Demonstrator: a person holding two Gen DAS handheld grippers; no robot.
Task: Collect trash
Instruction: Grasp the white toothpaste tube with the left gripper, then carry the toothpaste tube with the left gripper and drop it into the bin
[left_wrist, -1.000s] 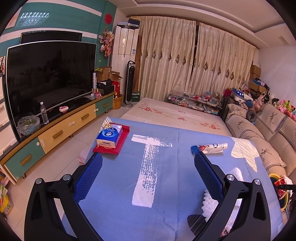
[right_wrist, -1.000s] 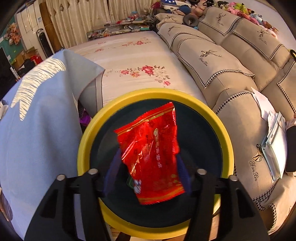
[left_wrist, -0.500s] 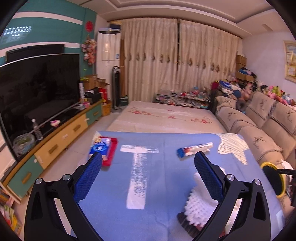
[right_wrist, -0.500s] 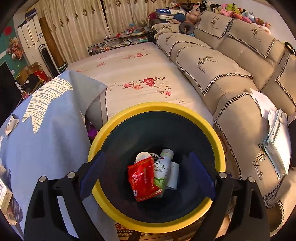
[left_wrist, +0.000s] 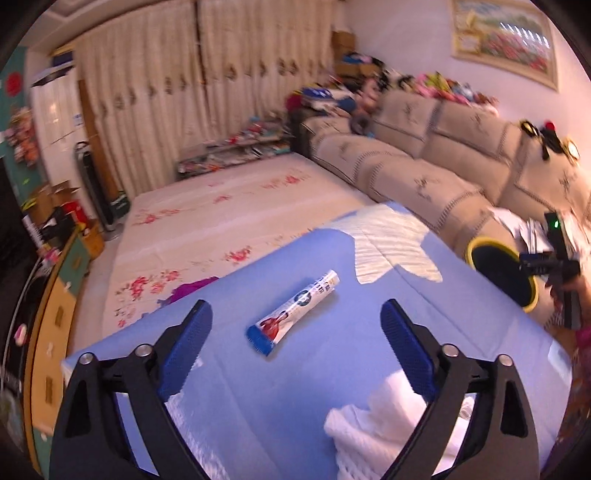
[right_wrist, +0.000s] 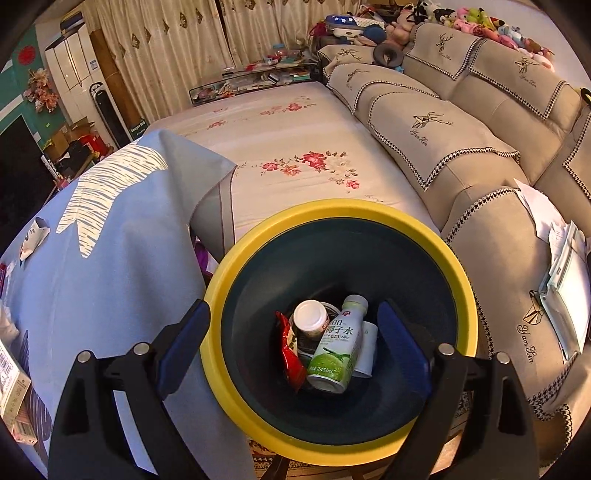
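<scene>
While your left gripper (left_wrist: 295, 334) closes empty over the tube (left_wrist: 293, 313) — your right gripper (right_wrist: 293, 338) hangs wide open, empty, above the bin (right_wrist: 332, 214).

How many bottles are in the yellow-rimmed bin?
2: a green coconut water bottle lying in the middle, and a white-capped bottle to its left. Others may be hidden underneath.

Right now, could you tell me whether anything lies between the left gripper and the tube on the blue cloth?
Nothing visible does. The tube lies alone on the blue cloth, just ahead of the left gripper, whose fingers are closing with nothing between them. The white towel sits nearer the camera, under the right-hand finger, off that path.
</scene>
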